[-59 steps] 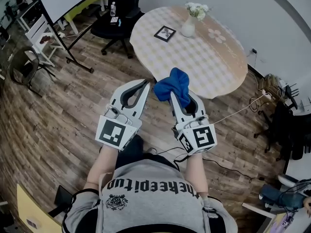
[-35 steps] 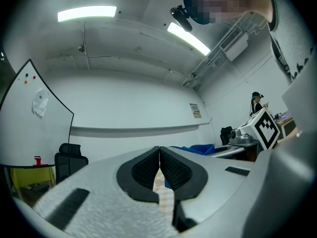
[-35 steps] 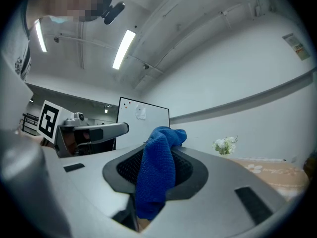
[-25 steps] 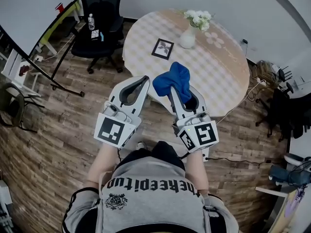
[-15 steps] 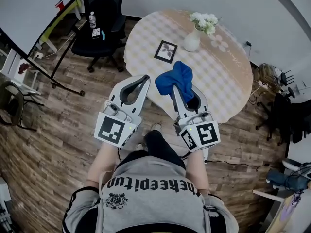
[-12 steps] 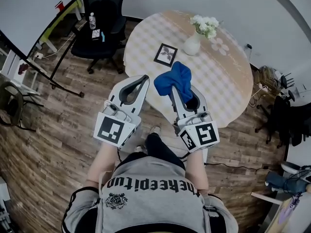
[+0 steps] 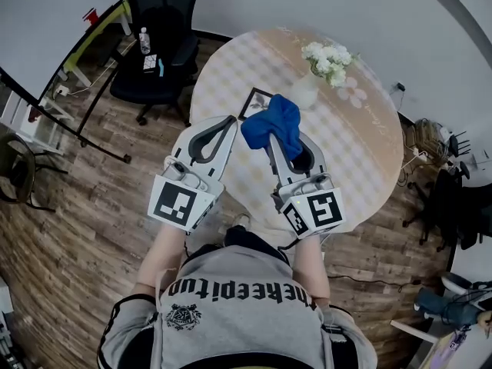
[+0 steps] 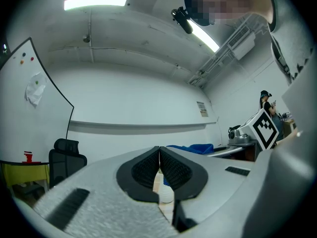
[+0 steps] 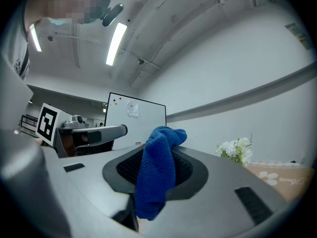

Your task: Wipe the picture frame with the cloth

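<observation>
A small black picture frame lies on the round checked table, partly hidden behind the blue cloth. My right gripper is shut on that cloth, which bunches up over its jaw tips. It hovers over the table's near edge, just short of the frame. My left gripper is shut and holds nothing, at the table's left edge, left of the frame. In the left gripper view its jaws meet with no gap.
A white vase with white flowers stands just beyond the frame. A black office chair with a bottle on its seat is at the table's left. Cables and bags lie on the wooden floor at the right.
The person has stepped up to the table. Both grippers, once over the floor, now reach over its near edge, and the cloth covers part of the frame.
</observation>
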Demonstrator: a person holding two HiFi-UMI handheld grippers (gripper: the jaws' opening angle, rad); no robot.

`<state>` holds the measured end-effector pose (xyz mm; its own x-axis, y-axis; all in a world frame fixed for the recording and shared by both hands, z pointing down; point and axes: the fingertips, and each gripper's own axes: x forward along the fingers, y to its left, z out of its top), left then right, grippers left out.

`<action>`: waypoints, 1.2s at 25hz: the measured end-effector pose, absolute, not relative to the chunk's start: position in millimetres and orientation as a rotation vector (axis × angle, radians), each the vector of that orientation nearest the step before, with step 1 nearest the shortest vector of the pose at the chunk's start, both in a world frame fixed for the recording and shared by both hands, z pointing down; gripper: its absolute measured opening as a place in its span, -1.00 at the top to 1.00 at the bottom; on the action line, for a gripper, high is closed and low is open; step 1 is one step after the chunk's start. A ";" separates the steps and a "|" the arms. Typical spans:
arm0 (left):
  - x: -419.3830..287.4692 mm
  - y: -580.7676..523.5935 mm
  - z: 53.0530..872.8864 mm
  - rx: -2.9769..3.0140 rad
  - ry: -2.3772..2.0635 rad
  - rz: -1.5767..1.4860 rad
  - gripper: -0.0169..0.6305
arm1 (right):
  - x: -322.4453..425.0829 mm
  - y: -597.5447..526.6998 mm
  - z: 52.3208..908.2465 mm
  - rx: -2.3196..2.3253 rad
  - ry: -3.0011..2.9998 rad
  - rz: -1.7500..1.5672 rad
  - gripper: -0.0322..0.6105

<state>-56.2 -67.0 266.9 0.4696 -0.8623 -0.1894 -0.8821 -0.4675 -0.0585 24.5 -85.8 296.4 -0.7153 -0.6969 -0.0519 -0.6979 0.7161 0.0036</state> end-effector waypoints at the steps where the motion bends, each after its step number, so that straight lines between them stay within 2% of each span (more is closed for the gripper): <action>1: -55.1 -73.5 266.5 -2.560 1.538 0.197 0.89 | 25.6 -93.1 296.5 -1.161 2.867 0.032 0.59; 10: -39.1 -113.8 269.0 -2.543 1.564 0.165 0.89 | 42.1 -142.0 306.5 -1.152 2.869 -0.022 0.59; 30: -63.6 -232.2 304.5 -2.751 1.431 0.124 0.89 | 23.4 -257.9 358.3 -1.413 2.829 -0.241 0.58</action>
